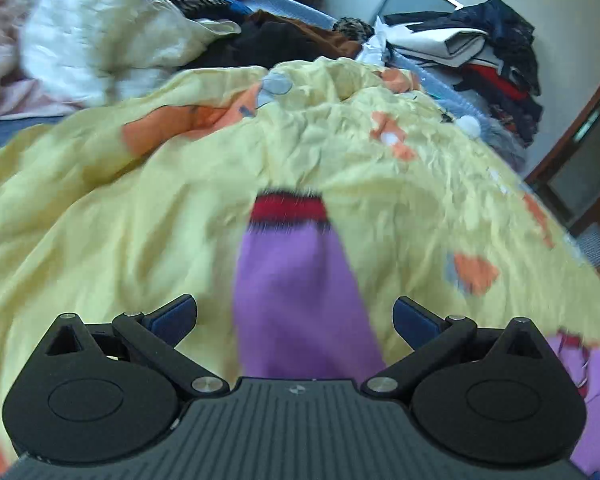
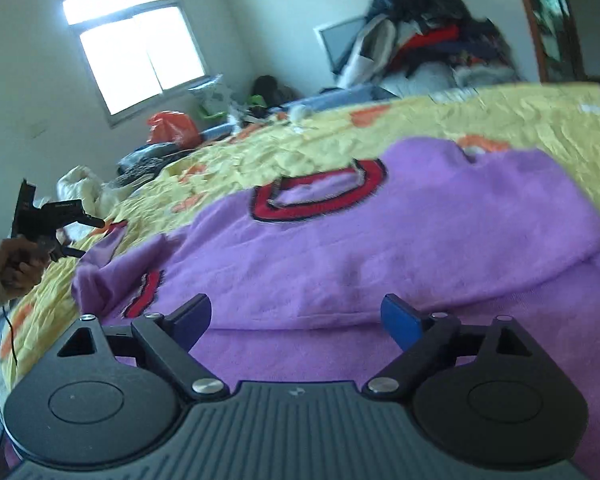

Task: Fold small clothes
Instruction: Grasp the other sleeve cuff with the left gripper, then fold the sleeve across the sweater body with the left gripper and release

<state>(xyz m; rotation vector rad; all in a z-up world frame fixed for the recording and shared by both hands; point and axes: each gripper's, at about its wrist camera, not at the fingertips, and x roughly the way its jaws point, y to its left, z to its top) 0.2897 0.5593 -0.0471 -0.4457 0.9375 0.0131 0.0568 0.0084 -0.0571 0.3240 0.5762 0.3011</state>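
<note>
A purple sweater (image 2: 380, 232) with a red collar (image 2: 320, 196) and red cuffs lies spread on a yellow bedspread (image 2: 500, 116). My right gripper (image 2: 296, 304) is open just above the sweater's lower body, with nothing between its fingers. In the left wrist view, one purple sleeve (image 1: 296, 280) with its red cuff (image 1: 288, 206) stretches forward between the wide-apart fingers of my open left gripper (image 1: 294, 306). I cannot tell if the sleeve touches the fingers. More purple cloth (image 1: 592, 380) shows at the lower right. The left gripper (image 2: 90, 238) also appears at the far left, held by a hand.
Heaps of loose clothes (image 1: 100, 32) lie beyond the bedspread (image 1: 100, 220), and a folded stack (image 1: 492, 52) sits at the back right. A wooden door (image 1: 580, 168) stands to the right. A window (image 2: 136, 48) and an orange bag (image 2: 172, 126) are at the back.
</note>
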